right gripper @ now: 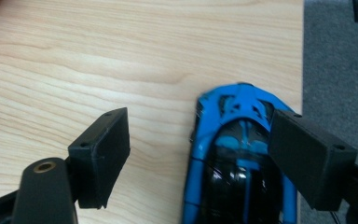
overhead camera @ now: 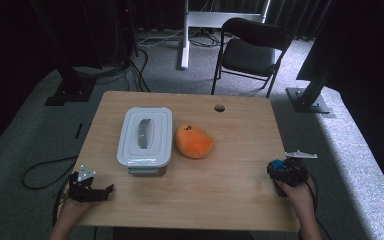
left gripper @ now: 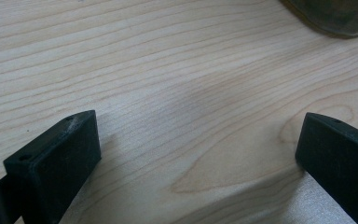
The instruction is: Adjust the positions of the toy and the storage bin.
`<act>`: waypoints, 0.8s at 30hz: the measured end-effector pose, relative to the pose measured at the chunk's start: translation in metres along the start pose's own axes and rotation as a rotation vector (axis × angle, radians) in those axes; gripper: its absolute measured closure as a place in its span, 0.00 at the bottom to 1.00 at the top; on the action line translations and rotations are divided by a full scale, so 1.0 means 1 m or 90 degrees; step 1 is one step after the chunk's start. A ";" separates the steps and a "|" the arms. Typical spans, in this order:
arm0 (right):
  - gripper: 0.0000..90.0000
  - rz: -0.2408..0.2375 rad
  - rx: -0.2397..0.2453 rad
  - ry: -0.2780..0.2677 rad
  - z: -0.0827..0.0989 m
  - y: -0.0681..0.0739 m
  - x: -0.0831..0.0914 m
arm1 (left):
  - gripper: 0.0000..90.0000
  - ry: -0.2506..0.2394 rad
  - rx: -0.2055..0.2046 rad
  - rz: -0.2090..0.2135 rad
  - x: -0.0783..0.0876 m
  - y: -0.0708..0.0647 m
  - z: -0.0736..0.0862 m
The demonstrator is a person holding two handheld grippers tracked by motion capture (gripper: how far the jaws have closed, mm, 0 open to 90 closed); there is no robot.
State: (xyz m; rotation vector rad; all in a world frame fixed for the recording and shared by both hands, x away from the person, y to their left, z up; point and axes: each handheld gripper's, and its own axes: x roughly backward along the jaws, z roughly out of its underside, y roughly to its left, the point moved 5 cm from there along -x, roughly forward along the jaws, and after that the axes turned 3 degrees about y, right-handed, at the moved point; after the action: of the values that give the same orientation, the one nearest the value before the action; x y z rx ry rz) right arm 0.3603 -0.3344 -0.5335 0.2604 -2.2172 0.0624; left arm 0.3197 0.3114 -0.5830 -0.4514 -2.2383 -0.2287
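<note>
A blue and black toy car (right gripper: 235, 154) lies near the table's right edge, lengthwise between the jaws of my right gripper (right gripper: 200, 126). The jaws stand wide: the left one is well apart from the car, the right one sits over its side. From above, the car (overhead camera: 278, 164) shows at the tip of the right gripper (overhead camera: 286, 172), held in a hand at the front right. My left gripper (overhead camera: 105, 192) rests at the front left, and its jaws (left gripper: 198, 135) are open over bare wood.
A white lidded container (overhead camera: 145, 135) stands left of centre on the wooden table (overhead camera: 205, 195), with an orange plush toy (overhead camera: 194, 141) beside it on the right. A small hole (overhead camera: 219, 107) is near the far edge. A black chair (overhead camera: 252, 50) stands behind the table.
</note>
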 end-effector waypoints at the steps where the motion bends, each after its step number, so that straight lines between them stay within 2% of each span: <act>1: 0.23 -0.003 0.002 0.002 -0.001 0.002 -0.001 | 0.00 0.000 0.000 0.000 0.000 0.000 0.000; 7: 0.23 -0.014 0.018 -0.006 -0.010 0.014 -0.004 | 0.00 0.000 0.000 0.000 0.000 0.000 0.000; 8: 0.24 -0.023 0.027 -0.001 -0.012 0.022 -0.009 | 0.00 0.000 0.000 0.000 0.000 0.000 0.000; 12: 0.24 -0.035 0.042 0.005 -0.014 0.033 -0.014 | 0.00 0.000 0.000 0.000 0.000 0.000 0.000; 13: 0.24 -0.051 0.051 0.008 -0.016 0.042 -0.017 | 0.00 0.000 0.000 0.000 0.000 0.000 0.000; 17: 0.24 -0.074 0.066 0.005 -0.024 0.057 -0.019 | 0.00 0.000 0.000 0.000 0.000 0.000 0.000; 18: 0.24 -0.074 0.066 0.005 -0.024 0.057 -0.019 | 0.00 0.000 0.000 0.000 0.000 0.000 0.000; 24: 0.24 -0.108 0.098 -0.009 -0.042 0.081 -0.017 | 0.00 0.000 0.000 0.000 0.000 0.000 0.000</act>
State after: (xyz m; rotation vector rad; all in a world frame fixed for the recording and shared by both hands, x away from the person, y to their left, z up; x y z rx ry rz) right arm 0.3858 -0.2467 -0.5175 0.5340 -2.1992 0.1397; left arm 0.3197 0.3114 -0.5830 -0.4515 -2.2382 -0.2287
